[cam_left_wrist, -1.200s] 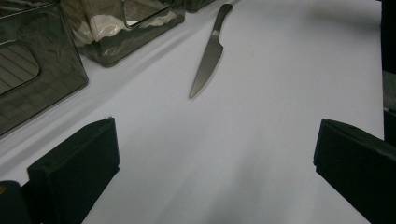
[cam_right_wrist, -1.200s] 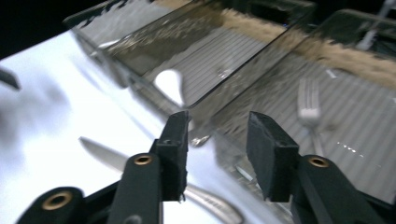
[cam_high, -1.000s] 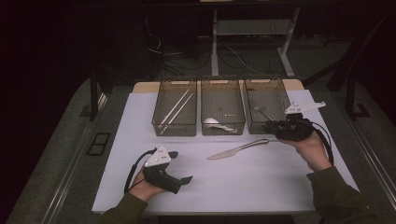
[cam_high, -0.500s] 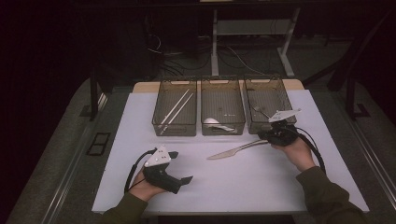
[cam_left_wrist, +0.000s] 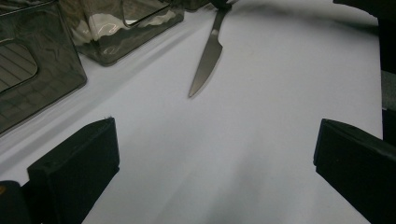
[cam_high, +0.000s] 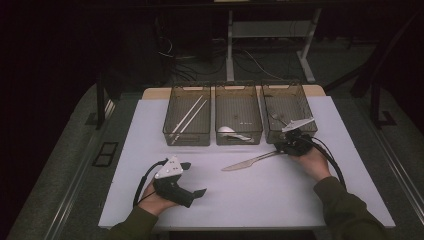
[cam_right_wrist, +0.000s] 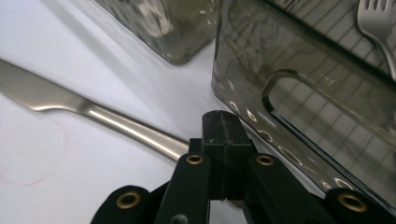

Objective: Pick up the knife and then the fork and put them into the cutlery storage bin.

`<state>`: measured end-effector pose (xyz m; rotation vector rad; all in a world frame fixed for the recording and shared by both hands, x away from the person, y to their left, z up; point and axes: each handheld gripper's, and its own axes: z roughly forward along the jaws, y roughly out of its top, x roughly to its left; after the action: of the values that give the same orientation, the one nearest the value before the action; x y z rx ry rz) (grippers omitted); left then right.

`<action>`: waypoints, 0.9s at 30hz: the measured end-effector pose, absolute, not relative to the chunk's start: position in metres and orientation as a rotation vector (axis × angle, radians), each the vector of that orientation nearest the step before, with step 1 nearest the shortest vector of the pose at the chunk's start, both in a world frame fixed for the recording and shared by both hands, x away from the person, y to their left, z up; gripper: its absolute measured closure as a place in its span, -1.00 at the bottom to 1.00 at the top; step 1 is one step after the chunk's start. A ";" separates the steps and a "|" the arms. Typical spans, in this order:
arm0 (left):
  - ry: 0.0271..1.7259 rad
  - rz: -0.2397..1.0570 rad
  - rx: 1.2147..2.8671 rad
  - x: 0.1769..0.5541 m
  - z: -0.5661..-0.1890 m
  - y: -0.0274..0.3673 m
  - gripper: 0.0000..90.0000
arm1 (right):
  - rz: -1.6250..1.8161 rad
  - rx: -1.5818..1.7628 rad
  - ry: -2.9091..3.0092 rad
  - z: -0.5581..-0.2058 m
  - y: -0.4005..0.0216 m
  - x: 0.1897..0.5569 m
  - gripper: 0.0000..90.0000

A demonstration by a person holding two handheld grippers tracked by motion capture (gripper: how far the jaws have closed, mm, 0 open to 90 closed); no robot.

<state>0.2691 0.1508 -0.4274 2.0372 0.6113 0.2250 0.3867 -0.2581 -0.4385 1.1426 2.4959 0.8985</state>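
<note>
A white table carries three clear bins in a row at its far edge and a knife just before them.

We've got the left gripper resting low near the front edge of the white mat, our left hand wrapped round its body, jaws standing wide apart and pointing toward the mat's right side. Our right hand reaches farther in from the right, its sleeve along the front right corner. The right gripper sits down at the mat, jaws pressed fully together, tips aimed left.
</note>
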 end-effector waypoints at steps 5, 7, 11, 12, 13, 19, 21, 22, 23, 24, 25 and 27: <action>0.611 0.225 2.038 0.269 -0.428 0.151 -1.00 | 0.892 1.154 2.490 -0.440 -0.259 0.388 0.99; 0.609 0.225 2.040 0.269 -0.428 0.151 -1.00 | 0.890 1.153 2.488 -0.442 -0.259 0.389 0.99; 0.611 0.225 2.038 0.269 -0.427 0.151 -1.00 | 0.870 1.144 2.492 -0.444 -0.258 0.390 0.99; 0.612 0.225 2.038 0.269 -0.428 0.151 -1.00 | 0.869 1.140 2.493 -0.444 -0.258 0.390 0.99; 0.612 0.224 2.037 0.269 -0.428 0.151 -1.00 | 0.866 1.137 2.495 -0.444 -0.258 0.390 0.99; 0.609 0.225 2.033 0.269 -0.428 0.151 -1.00 | 0.867 1.135 2.517 -0.442 -0.259 0.388 0.99; 0.609 0.224 2.035 0.269 -0.428 0.151 -1.00 | 0.868 1.136 2.526 -0.442 -0.260 0.386 0.99; 0.609 0.223 2.037 0.269 -0.428 0.151 -1.00 | 0.872 1.129 2.535 -0.442 -0.261 0.386 0.99; 0.607 0.224 2.039 0.269 -0.428 0.151 -1.00 | 0.869 1.128 2.542 -0.442 -0.261 0.385 0.99; 0.607 0.225 2.037 0.269 -0.428 0.151 -1.00 | 0.872 1.122 2.548 -0.442 -0.262 0.384 0.99; 0.606 0.225 2.038 0.269 -0.428 0.151 -1.00 | 0.872 1.122 2.555 -0.441 -0.262 0.383 0.99; 0.607 0.225 2.035 0.269 -0.428 0.151 -1.00 | 0.871 1.109 2.569 -0.441 -0.263 0.382 0.99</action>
<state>0.2688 0.1505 -0.4277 2.0354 0.6065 0.2248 0.3817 -0.2628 -0.4411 1.1085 2.5689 0.8715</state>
